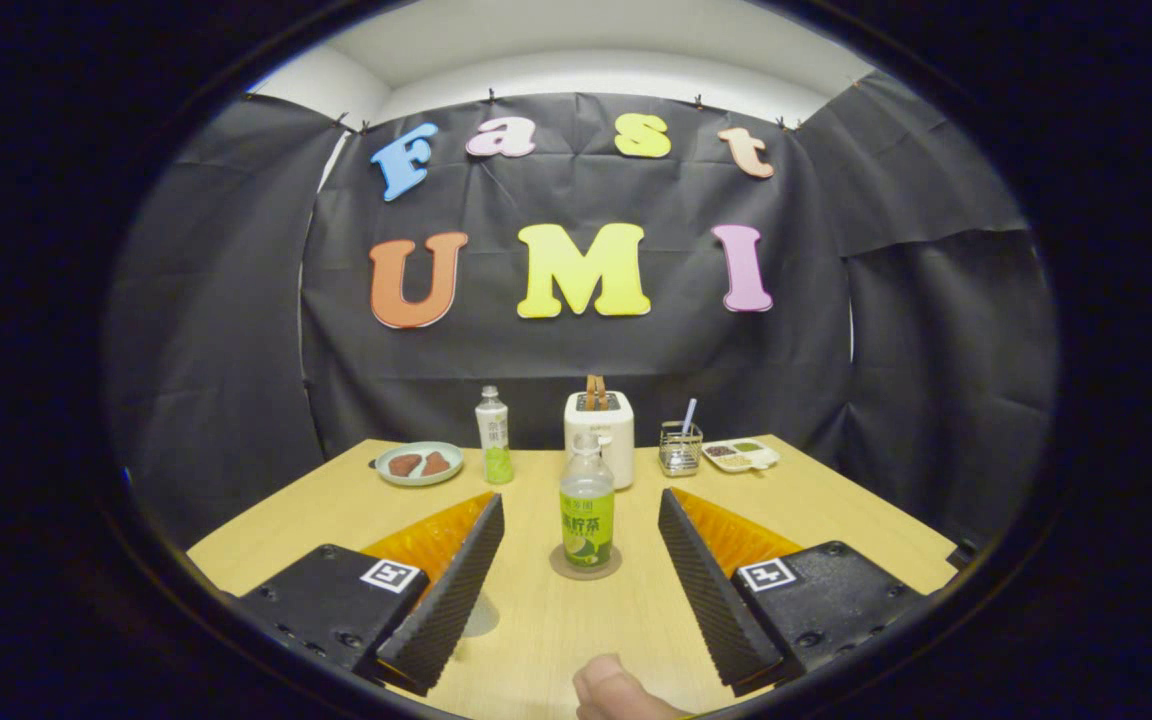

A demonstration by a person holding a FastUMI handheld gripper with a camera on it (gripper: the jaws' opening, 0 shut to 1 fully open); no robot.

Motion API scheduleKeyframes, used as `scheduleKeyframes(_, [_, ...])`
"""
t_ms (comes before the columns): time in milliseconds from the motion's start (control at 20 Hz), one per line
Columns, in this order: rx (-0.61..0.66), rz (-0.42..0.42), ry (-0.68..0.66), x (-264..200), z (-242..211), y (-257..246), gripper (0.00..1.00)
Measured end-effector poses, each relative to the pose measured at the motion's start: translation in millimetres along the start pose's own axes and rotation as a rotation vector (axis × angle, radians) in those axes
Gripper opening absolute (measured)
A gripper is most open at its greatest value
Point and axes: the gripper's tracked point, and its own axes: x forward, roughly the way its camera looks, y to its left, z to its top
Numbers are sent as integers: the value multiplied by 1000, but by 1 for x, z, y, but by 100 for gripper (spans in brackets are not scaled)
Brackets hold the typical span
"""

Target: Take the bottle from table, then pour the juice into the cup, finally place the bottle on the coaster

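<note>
A clear bottle (587,515) with a green label and pale green juice stands upright on a round brown coaster (586,567) on the wooden table (556,640). My gripper (581,500) is open, its two black ribbed fingers (451,590) wide apart on either side of the bottle with a clear gap on each side. The bottle sits between the fingertips, touched by neither. A small glass cup (680,448) with a straw in it stands farther back, beyond the right finger.
Along the table's far edge stand a second green-labelled bottle (493,435), a white toaster (599,432) right behind the near bottle, a plate (420,463) with brown pieces and a small divided tray (741,455). A person's fingertip (616,692) shows at the near edge.
</note>
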Motion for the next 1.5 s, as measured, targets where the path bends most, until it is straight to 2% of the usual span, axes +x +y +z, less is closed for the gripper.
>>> scheduleKeyframes(350, [-61, -55, -123, -104, 19, -18, 100])
scheduleKeyframes(600, [-27, -86, -141, -151, 0, -32, 100])
scheduleKeyframes(800, [19, -79, -128, -161, -15, -45, 100])
scheduleKeyframes(1050, [-1, -107, -105, -157, -30, -61, 100])
scheduleKeyframes(1200, [29, -83, -82, -154, -35, -59, 100])
scheduleKeyframes(1500, [-13, -60, -88, -155, -34, -53, 100])
